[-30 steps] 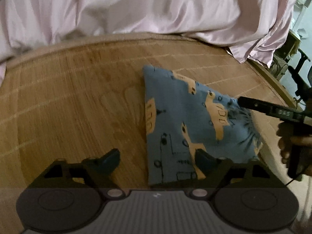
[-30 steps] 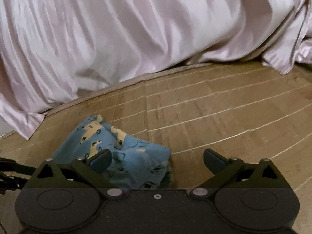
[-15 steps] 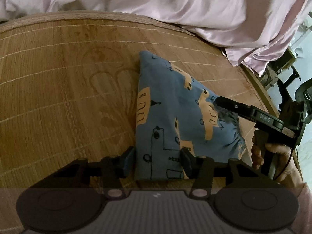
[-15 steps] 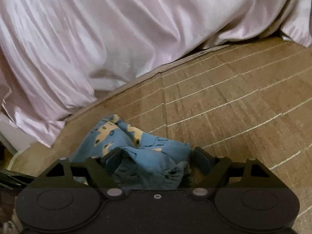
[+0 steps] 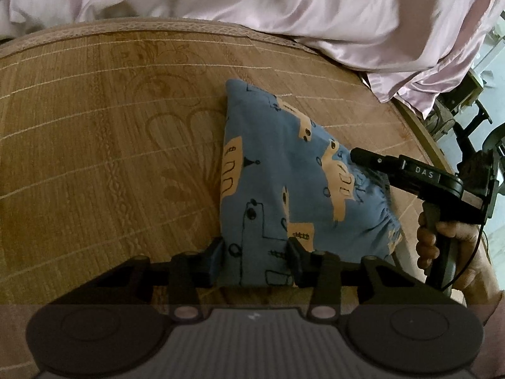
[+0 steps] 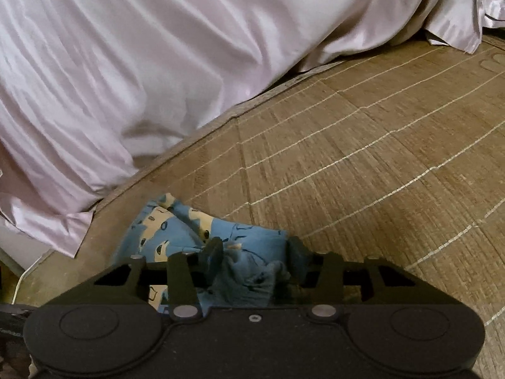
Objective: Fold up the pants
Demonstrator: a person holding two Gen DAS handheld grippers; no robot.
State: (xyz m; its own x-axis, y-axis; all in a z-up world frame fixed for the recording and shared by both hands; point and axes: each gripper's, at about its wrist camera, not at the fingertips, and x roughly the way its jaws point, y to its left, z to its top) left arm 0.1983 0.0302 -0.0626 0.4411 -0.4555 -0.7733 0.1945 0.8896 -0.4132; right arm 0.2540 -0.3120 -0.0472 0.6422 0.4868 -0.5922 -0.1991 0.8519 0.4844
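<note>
Pants (image 5: 284,170): soft blue knit printed with tan vehicle shapes and thin dark line drawings, folded into a rough triangle, gathered puckered waistband at the right edge. They lie flat on a woven bamboo mat (image 5: 110,158), tan-brown, fine ribbed grain, pale stitched lines running across, a faint floral pattern pressed into the surface. Beyond the pants, at the far edge of the mat, a heap of pale pink satin bedding (image 5: 284,9), glossy, deeply creased. Left gripper (image 5: 255,257): black plastic, jaws narrowed to a small gap, clamped across the near edge of the pants, one pad on each side of the folded cloth. Right gripper (image 6: 254,257): same build, jaws likewise drawn in, pinching the bunched waistband end of the pants (image 6: 189,233); fabric crumples up between the pads. In the left wrist view the right gripper (image 5: 359,158) comes in from the right side of the pants, a hand (image 5: 442,246) wrapped around its grip.
</note>
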